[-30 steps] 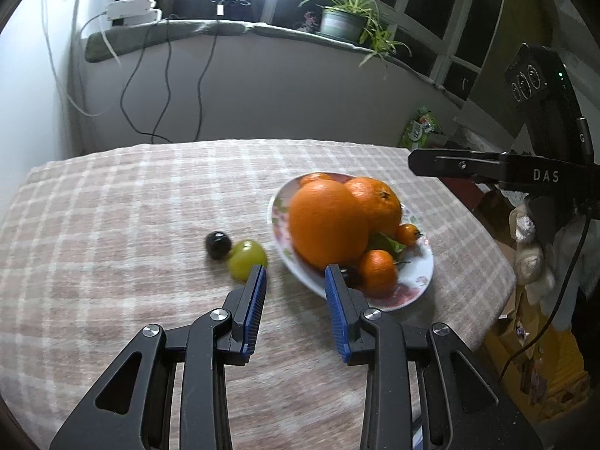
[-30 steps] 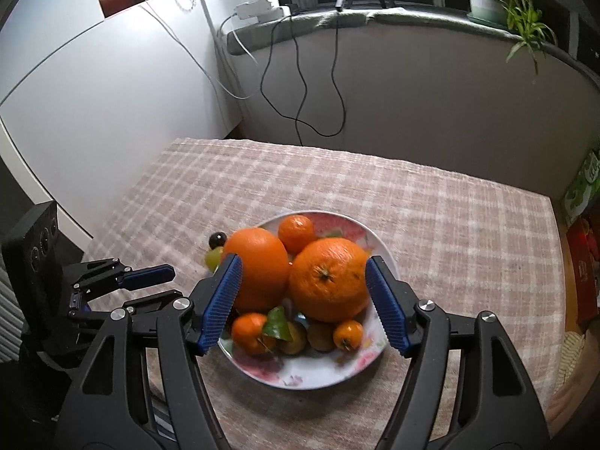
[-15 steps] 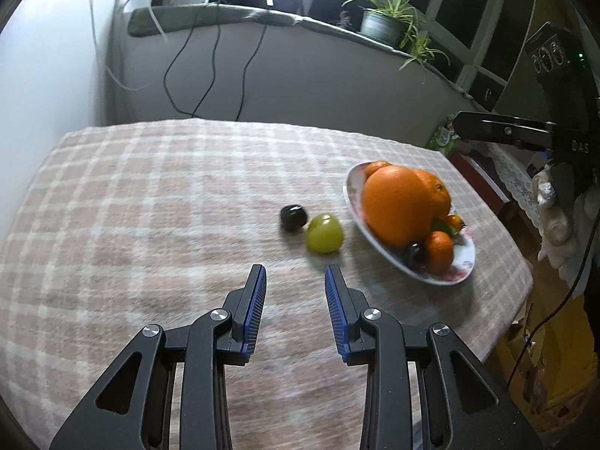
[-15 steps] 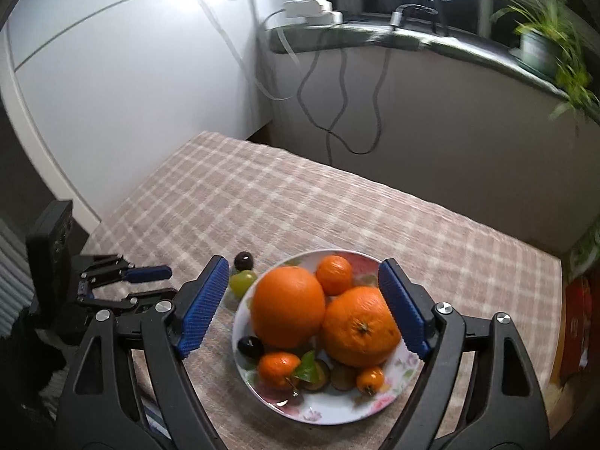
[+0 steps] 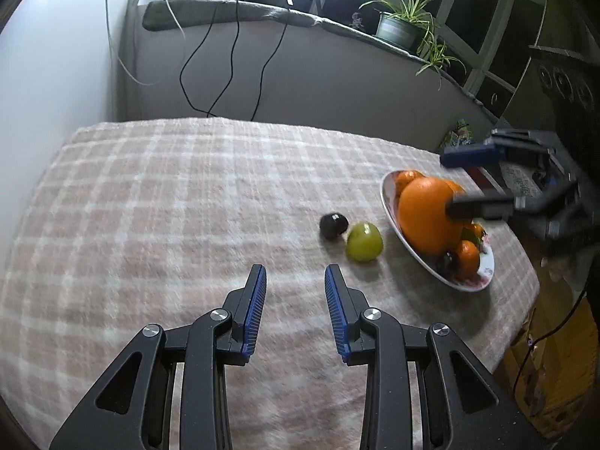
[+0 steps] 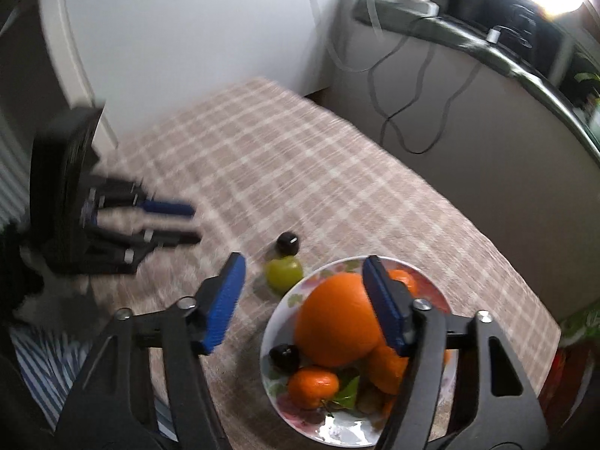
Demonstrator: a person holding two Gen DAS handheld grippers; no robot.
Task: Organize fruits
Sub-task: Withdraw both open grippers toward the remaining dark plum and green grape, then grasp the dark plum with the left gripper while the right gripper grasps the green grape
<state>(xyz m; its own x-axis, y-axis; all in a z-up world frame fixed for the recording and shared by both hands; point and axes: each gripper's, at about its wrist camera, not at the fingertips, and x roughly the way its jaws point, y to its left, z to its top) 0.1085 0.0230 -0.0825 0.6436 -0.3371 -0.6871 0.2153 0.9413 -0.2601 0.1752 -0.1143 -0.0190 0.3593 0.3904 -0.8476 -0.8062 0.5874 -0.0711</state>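
A floral plate (image 5: 467,283) (image 6: 285,302) at the table's right side holds a big orange (image 5: 427,217) (image 6: 337,322), further oranges, small tangerines (image 6: 313,386) and a dark fruit (image 6: 285,354). A green fruit (image 5: 364,241) (image 6: 284,272) and a dark fruit (image 5: 333,225) (image 6: 288,243) lie on the cloth just left of the plate. My left gripper (image 5: 295,275) is open and empty, short of the two loose fruits. My right gripper (image 6: 302,270) is open and empty, above the plate's left edge; it also shows in the left wrist view (image 5: 480,176).
The table has a pink checked cloth (image 5: 180,195). A wall with hanging cables (image 5: 232,56) and a sill with a potted plant (image 5: 397,30) stand behind. Boxes and bags (image 5: 551,367) sit off the table's right edge.
My left gripper has swung left, off the plate and back from the loose fruits. My right gripper has moved left and down toward the plate's left edge.
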